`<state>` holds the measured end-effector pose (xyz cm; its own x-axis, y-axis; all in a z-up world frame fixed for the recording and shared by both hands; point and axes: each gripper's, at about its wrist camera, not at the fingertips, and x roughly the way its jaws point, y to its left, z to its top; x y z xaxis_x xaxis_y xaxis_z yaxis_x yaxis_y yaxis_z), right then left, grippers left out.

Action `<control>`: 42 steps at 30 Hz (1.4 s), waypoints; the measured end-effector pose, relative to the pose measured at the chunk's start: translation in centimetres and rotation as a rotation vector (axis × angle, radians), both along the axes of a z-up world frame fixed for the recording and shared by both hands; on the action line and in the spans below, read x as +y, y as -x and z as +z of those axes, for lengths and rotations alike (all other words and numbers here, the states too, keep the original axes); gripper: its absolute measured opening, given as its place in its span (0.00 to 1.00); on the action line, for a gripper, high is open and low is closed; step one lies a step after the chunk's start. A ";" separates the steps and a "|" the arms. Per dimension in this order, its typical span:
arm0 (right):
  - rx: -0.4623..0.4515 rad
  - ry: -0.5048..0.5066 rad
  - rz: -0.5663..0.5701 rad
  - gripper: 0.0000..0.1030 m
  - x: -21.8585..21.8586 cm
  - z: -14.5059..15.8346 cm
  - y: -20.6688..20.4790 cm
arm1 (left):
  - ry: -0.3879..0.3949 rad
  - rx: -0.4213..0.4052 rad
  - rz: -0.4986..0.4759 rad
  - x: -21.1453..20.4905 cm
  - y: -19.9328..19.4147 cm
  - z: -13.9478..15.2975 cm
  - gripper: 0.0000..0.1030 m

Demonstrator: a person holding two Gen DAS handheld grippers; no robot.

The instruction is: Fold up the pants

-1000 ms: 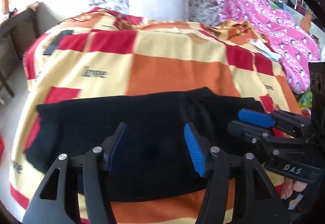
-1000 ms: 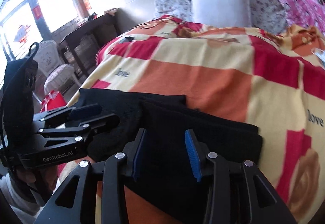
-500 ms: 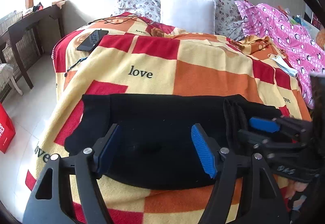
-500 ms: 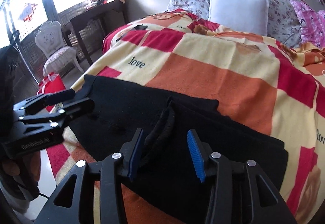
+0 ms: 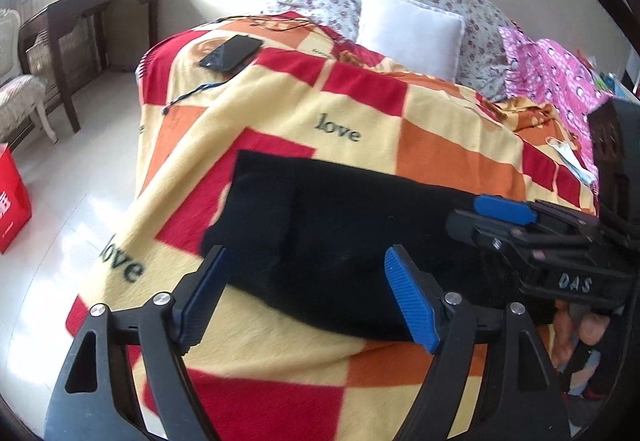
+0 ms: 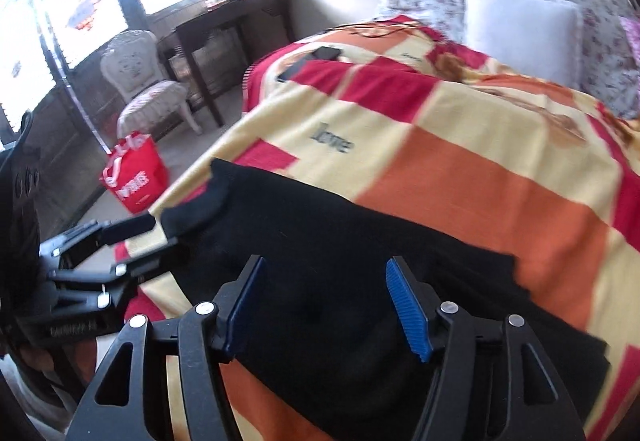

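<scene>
Pants (image 5: 360,241) lie lengthwise across the blanket (image 5: 440,161).

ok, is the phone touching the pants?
Apart. Left wrist view: the phone lies near the blanket's far corner and the pants lie nearer, with bare blanket between them.

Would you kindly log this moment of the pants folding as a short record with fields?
surface: bed with checked blanket
garment: black pants, lying flat across the blanket near the front edge
left gripper: open, holding nothing, over the pants
right gripper: open, holding nothing, over the pants
other items on bed: phone, white pillow, pink quilt
on floor: red bag
</scene>
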<state>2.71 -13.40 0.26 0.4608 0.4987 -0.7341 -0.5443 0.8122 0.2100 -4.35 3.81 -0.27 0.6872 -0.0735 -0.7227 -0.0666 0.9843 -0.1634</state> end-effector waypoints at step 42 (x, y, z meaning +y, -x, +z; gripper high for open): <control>0.101 -0.184 0.223 0.21 11.6 -2.6 -7.6 | 0.118 0.048 0.110 3.3 -2.0 -2.7 0.35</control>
<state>10.35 -1.83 -2.36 0.2547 0.7084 -0.6583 -0.6738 0.6183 0.4047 -2.39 7.09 -2.93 0.6605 -0.0864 -0.7458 -0.1833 0.9447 -0.2718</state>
